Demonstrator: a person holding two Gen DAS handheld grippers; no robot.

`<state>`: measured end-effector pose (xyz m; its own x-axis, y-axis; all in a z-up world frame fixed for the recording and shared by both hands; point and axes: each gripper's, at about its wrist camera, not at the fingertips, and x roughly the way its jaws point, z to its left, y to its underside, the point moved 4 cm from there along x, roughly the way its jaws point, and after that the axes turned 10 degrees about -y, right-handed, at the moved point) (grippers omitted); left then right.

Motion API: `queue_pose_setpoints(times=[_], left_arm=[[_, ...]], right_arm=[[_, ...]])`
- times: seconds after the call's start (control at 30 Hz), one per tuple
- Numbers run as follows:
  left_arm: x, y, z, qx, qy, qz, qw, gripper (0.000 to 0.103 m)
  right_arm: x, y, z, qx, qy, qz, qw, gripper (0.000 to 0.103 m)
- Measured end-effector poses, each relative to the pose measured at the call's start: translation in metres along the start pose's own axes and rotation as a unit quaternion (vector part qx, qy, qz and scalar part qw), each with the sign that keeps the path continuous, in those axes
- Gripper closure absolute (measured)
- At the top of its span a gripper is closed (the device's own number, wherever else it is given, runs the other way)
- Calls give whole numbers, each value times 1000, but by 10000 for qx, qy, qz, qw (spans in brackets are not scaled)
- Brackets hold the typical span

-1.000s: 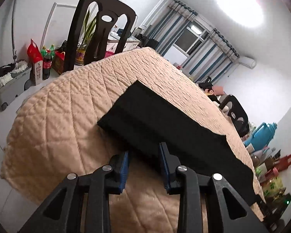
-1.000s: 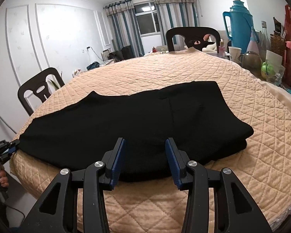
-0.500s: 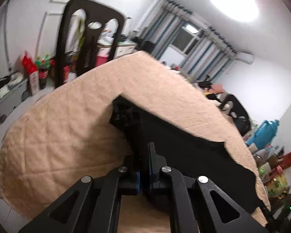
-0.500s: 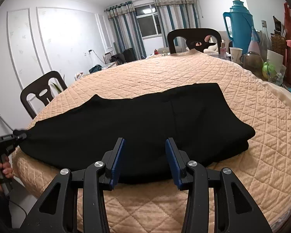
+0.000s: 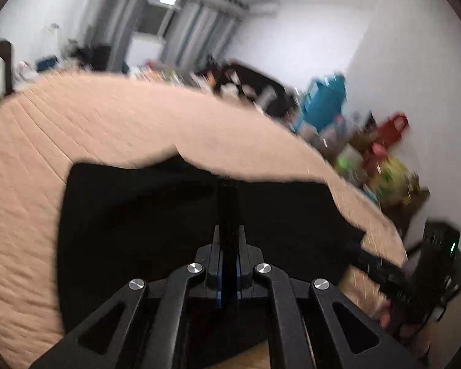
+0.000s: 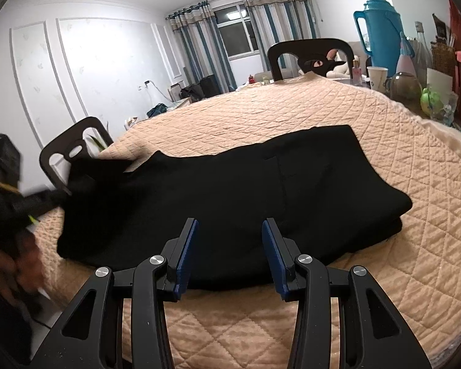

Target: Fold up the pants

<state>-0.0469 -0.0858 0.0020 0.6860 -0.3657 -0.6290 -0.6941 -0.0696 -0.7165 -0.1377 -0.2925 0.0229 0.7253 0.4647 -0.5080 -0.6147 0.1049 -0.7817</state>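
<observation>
Left wrist view is badly motion-blurred, but I can read my left gripper (image 5: 229, 246) w/ fingers pinched together on a bunched fold of the black pants (image 5: 169, 215); cloth stands up as a ridge between the pads. Pants spread dark across the lower frame, over the quilted peach cover of the round worktop (image 5: 76, 123). Bare quilt shows to the left & beyond the pants. Right gripper is a blurred shape at the frame's right edge, at the pants' corner.

Right wrist view is sharp. Right gripper (image 6: 227, 255) has fingers wide apart, nothing between them, sitting at the near edge of the pants (image 6: 261, 190). Pants lie lengthwise across the worktop (image 6: 399, 261); right end is a thick stacked fold w/ a rounded edge, left end lifted & crumpled up where the left gripper (image 6: 49, 198) grips it, near the worktop rim. Open quilt behind the pants & to their right. Blue thermos (image 6: 379, 30), cup & bottles crowd the far right rim. Chair (image 6: 307, 52) at far side, another chair (image 6: 70, 153) at left.
</observation>
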Motion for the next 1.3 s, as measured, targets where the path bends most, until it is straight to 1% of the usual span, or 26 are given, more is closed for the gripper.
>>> queue_pose_setpoints(times=[0.07,0.13,0.2,0.23,0.3,0.33,0.37,0.4,0.43,0.5,0.53,0.57,0.6,0.67,0.7,0.83,0.97,1.03,1.07,1.1,1.13,1.23,1.3], left_arm=[[12,16,-2,36,89,298,9995,96],[11,22,1,44,106,344,9993,96],[3,22,6,-75,273,338,9990,92],[-4,21,8,-125,371,309,9988,88],[-19,19,9,-112,466,106,9988,78],[-29,17,10,-108,518,-14,9986,70],[-35,14,12,-123,561,-109,9983,67],[-42,10,17,-161,553,-232,9981,66],[-46,8,23,-204,449,-325,9983,66],[-48,2,40,-285,57,-459,9985,66],[-45,1,49,-337,-148,-442,9983,66],[-42,2,58,-408,-358,-385,9978,66],[-39,2,67,-478,-513,-329,9970,66],[-34,5,77,-560,-686,-257,9957,66],[-31,7,78,-572,-710,-207,9956,66],[-20,15,67,-447,-609,-72,9971,66],[-16,15,61,-351,-671,-92,9971,66],[-15,13,60,-343,-671,-84,9971,66],[-14,13,60,-322,-685,-81,9971,66],[-14,13,60,-302,-701,-74,9971,66],[-15,13,60,-290,-709,-62,9970,66],[-17,6,59,-316,-678,-52,9972,66],[-17,-2,58,-295,-723,-130,9969,66]], right_arm=[[2,1,1,45,-88,46,9999,59],[6,2,3,85,-231,101,9996,59],[10,2,6,99,-361,152,9992,59],[14,2,10,110,-478,188,9986,59],[21,1,16,148,-722,266,9969,59],[26,-1,22,151,-869,312,9956,59],[28,-2,25,150,-969,339,9946,59],[32,-3,30,166,-1104,389,9930,59],[36,-4,33,204,-1233,453,9911,59],[47,-6,38,309,-1420,594,9876,59],[53,-6,40,344,-1489,701,9858,59],[62,-5,42,388,-1533,897,9833,59],[69,-3,44,417,-1521,1022,9822,59],[81,-1,49,385,-1596,1212,9790,59],[87,0,51,378,-1645,1301,9770,59],[102,-6,55,616,-1786,1448,9713,59],[116,-14,60,692,-1797,1526,9693,59],[123,-16,62,754,-1883,1609,9659,60],[127,-16,64,746,-1924,1634,9647,70],[130,-16,66,697,-1902,1634,9655,97],[132,-15,67,643,-1820,1621,9677,100],[118,-26,60,664,-1849,1229,9728,100],[112,-31,53,696,-1746,1083,9762,100]])
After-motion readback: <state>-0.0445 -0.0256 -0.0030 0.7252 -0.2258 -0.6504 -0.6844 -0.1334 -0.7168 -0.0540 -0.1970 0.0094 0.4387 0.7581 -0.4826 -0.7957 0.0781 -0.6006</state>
